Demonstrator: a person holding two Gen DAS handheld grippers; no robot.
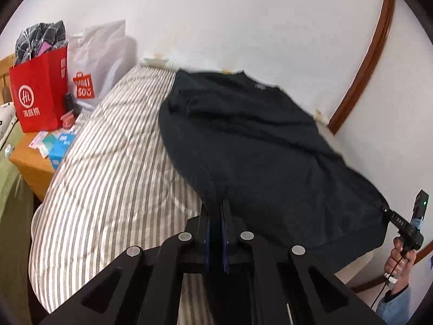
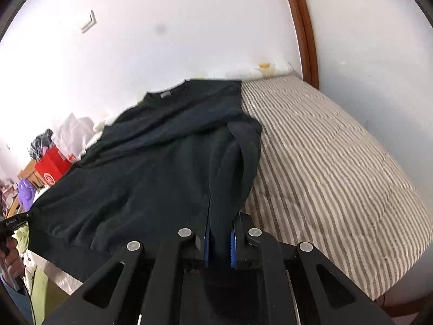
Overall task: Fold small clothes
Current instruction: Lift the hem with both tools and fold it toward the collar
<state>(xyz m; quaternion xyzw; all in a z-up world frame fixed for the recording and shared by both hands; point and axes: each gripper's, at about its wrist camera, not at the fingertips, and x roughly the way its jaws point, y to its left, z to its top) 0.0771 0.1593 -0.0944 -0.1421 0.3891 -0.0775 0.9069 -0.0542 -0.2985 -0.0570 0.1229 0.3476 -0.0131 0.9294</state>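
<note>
A white wall (image 1: 243,21) stands behind a bed (image 1: 108,162) with a striped grey and white cover. On this bed lies a dark sweater (image 1: 257,149), spread with its collar toward the wall and its lower edge toward the grippers. The left gripper (image 1: 217,216) is clenched on the sweater's near left corner; the cloth runs between its two fingers, which are almost together. The right gripper (image 2: 220,233) grasps the other near corner, and here a thick fold of cloth fills the narrow gap between the blue pads (image 2: 232,241). The hem hangs stretched between both grippers, just above the bed's near edge. A red bag (image 1: 38,94) stands on a wooden table (image 1: 29,159) at the left.
</note>
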